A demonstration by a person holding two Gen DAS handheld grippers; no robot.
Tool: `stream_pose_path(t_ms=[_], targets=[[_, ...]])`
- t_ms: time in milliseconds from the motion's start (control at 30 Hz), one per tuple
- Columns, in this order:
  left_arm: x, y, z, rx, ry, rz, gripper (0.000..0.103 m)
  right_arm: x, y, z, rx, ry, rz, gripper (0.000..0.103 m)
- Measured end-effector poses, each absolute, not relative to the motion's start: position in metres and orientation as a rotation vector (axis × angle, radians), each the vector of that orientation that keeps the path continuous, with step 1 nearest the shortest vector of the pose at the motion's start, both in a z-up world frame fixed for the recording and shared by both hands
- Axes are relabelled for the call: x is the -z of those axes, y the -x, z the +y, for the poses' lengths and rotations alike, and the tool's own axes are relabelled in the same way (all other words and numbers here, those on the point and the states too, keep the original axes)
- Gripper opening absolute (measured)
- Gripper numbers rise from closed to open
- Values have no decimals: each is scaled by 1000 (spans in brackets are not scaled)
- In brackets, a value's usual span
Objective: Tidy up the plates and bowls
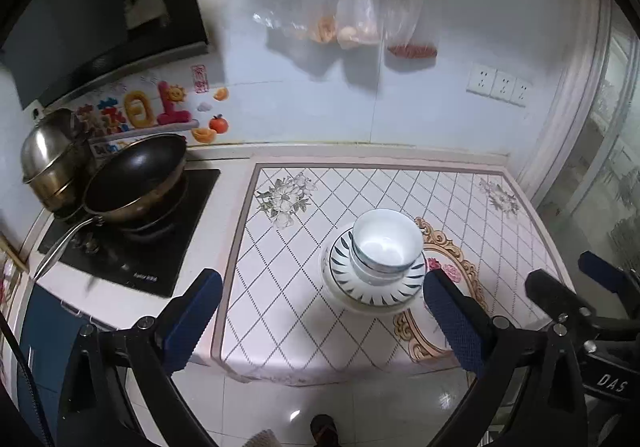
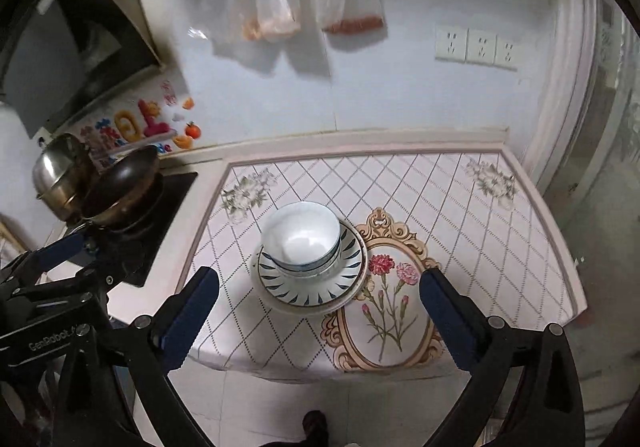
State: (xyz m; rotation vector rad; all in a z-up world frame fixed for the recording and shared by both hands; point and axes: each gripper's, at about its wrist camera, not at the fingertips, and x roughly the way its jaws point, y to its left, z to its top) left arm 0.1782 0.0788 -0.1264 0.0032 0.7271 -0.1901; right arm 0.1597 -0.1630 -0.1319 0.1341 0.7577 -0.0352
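Observation:
A stack of white bowls [image 1: 384,243] with blue rim lines sits on a blue-striped plate [image 1: 376,287], which rests on a plain white plate below, on the tiled counter [image 1: 304,231]. The same stack shows in the right wrist view, bowls [image 2: 302,237] on the striped plate [image 2: 312,287]. My left gripper [image 1: 320,311] is open and empty, held back above the counter's front edge, the stack ahead between its fingers. My right gripper [image 2: 316,311] is open and empty, likewise back from the stack. Each gripper shows at the edge of the other's view.
A black wok [image 1: 136,179] and a steel lidded pot [image 1: 52,155] stand on the stove at left. Plastic bags [image 1: 352,19] hang on the wall behind. Wall sockets [image 1: 500,85] are at the back right. A glass door is at right.

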Motion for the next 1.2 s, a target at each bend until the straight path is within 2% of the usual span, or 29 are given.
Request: stream_pose_path(t_ms=[267,567,1200], targets=[[101,-98,96,94,7,635,103,97,-73,-161,10,-119,677,103],[100,-45,100,63,31,625,103,75,0,-166,9,-112,620,103],[98,-16,92,61,-5,600,103,75,19,-174,-8,-100,619,103]])
